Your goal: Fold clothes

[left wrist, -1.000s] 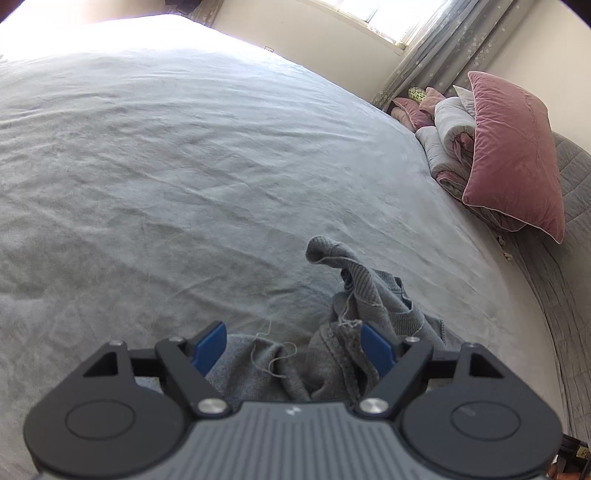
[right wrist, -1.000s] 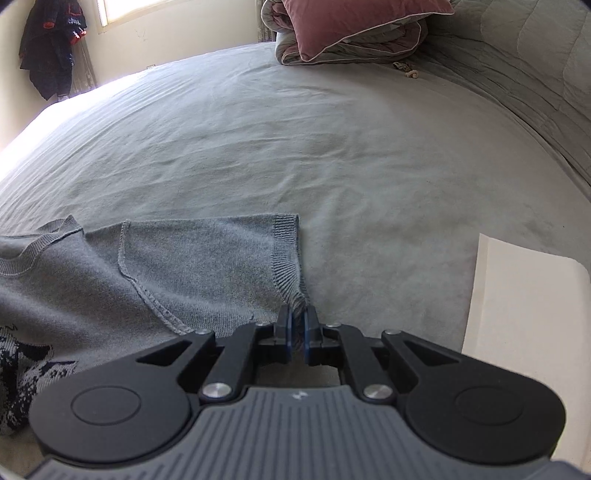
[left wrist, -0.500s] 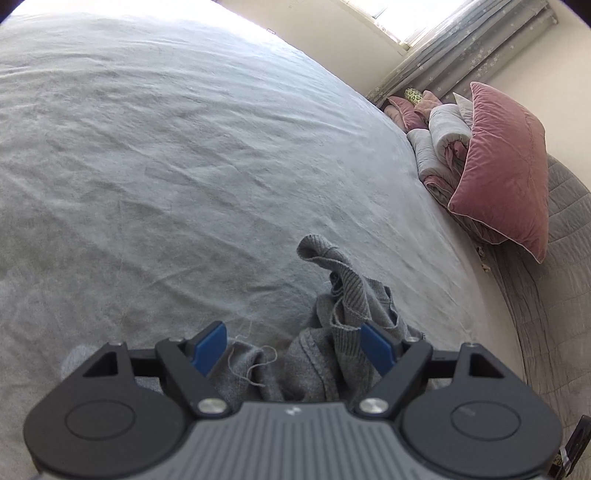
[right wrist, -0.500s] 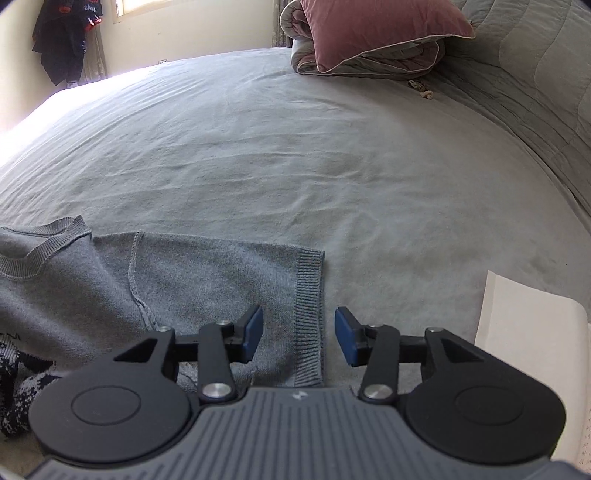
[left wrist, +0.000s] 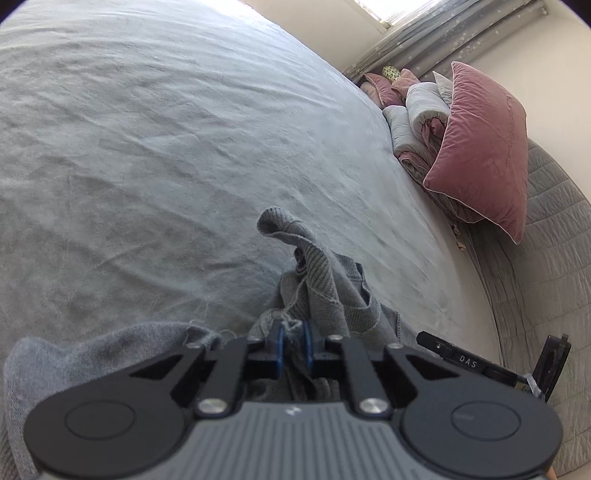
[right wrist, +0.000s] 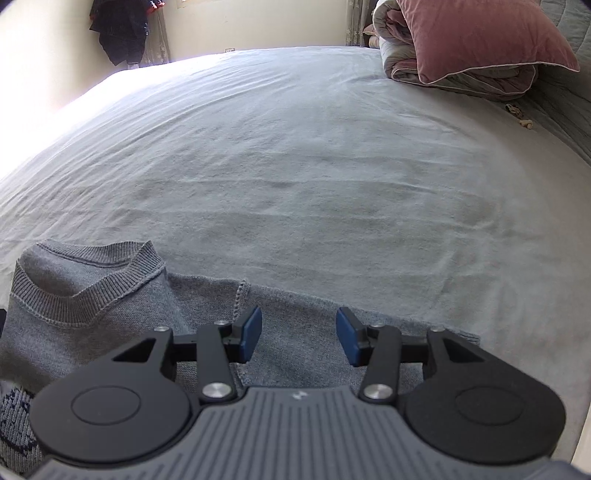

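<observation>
A grey knit sweater lies on the pale grey bed sheet (right wrist: 295,166). In the left wrist view its fabric (left wrist: 321,295) is bunched up into a ridge with a ribbed edge standing up, and my left gripper (left wrist: 293,345) is shut on a fold of it. In the right wrist view the sweater lies flatter, with the ribbed collar (right wrist: 85,295) at the left and a sleeve (right wrist: 295,358) stretched to the right. My right gripper (right wrist: 299,338) hovers open over that sleeve near the shoulder seam, with nothing pinched between its blue pads.
A pink pillow (left wrist: 480,147) leans on rolled bedding (left wrist: 417,114) at the head of the bed, beside a quilted grey cover (left wrist: 535,258). Dark clothes (right wrist: 118,29) hang on the far wall. A black tool part (left wrist: 465,360) shows at the lower right.
My left gripper closed on the bunched sweater fabric. My right gripper let go of the sleeve cuff, opened, and slid left along the sleeve toward the collar.
</observation>
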